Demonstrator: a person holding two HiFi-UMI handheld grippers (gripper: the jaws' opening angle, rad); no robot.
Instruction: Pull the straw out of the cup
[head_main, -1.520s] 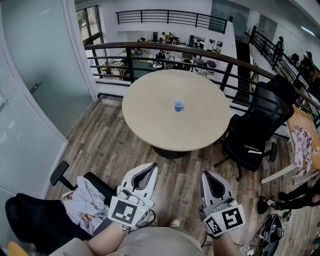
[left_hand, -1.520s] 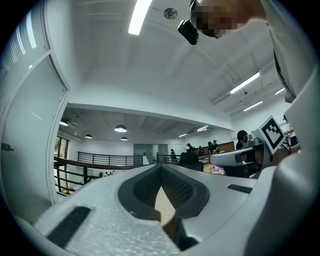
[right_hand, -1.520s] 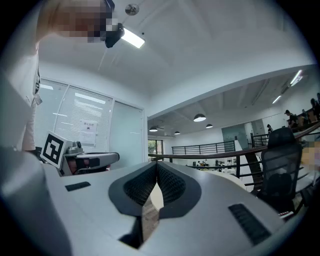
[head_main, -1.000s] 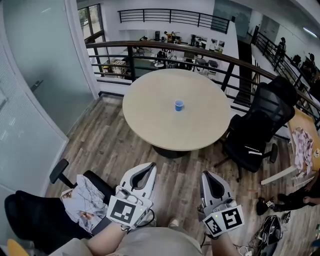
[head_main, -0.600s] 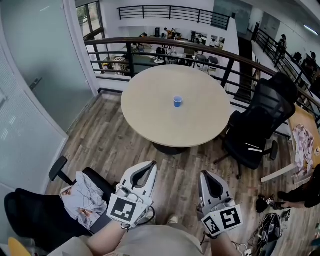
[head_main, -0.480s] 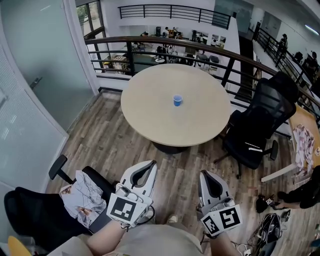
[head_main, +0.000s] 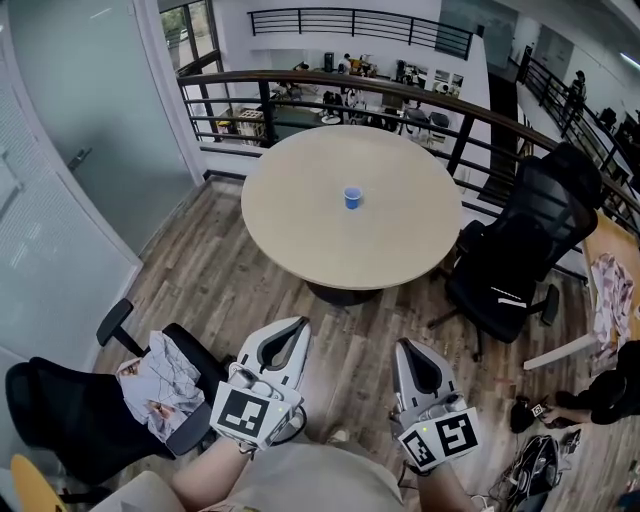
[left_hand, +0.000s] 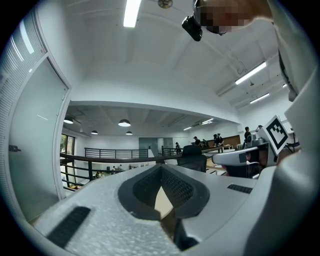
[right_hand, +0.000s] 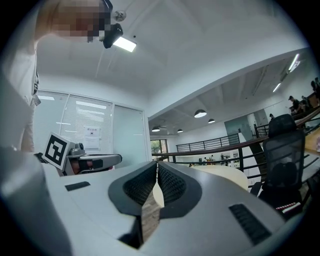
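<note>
Cup far ahead of both tongs, nothing gripped.
We see the blue cup (head_main: 352, 197) upright near the middle of the round desk (head_main: 300, 240). It is well apart from us, ahead and between the lines of the left tongs (head_main: 297, 328) and right tongs (head_main: 404, 347), and neither is clearly nearer. Both tongs point level toward the desk, tips pressed together and empty. The straw is too small to make out, so we can't tell its lean. We judge the approach comes first.

A round, pale wooden table (head_main: 290, 225) stands on a plank floor (head_main: 205, 290) and carries one small blue cup (head_main: 352, 197), upright near its middle.
</note>
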